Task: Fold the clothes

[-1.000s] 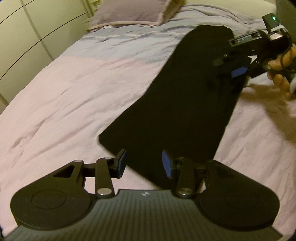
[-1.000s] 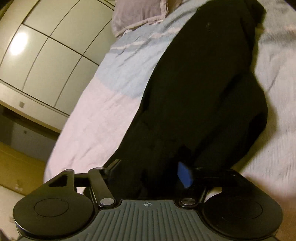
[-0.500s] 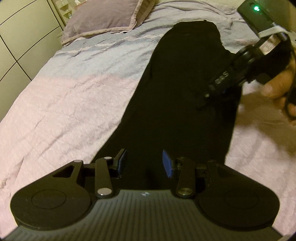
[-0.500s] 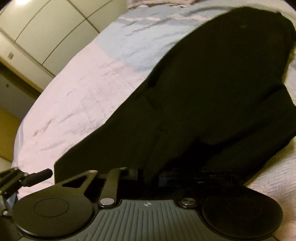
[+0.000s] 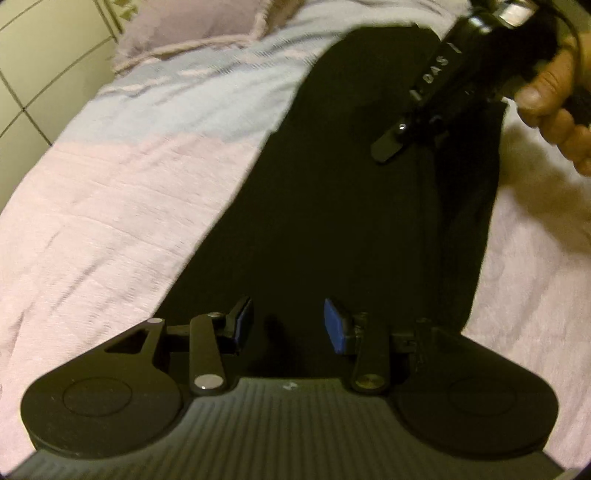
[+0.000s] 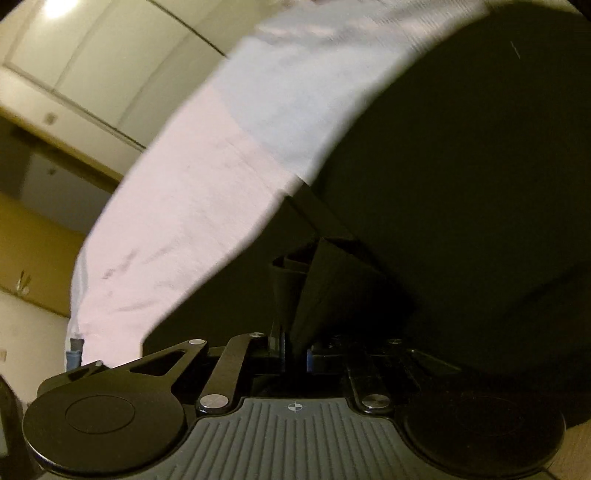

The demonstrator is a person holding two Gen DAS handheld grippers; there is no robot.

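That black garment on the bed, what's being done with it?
A person is folding the black garment on the bed with a handheld gripper in each hand. The right gripper is closing on a fold of the cloth. The left gripper hangs open above the near end, gripping nothing.

1. Setting: a bedroom in a home.
2. A bed (image 5: 110,206) fills most of the left wrist view, covered by a wrinkled spread in pink with a pale blue band toward the far end.
3. A mauve pillow (image 5: 192,26) with a frilled edge lies at the far left of the bed.
4. Pale panelled wardrobe doors (image 6: 110,62) stand along the left side of the bed.
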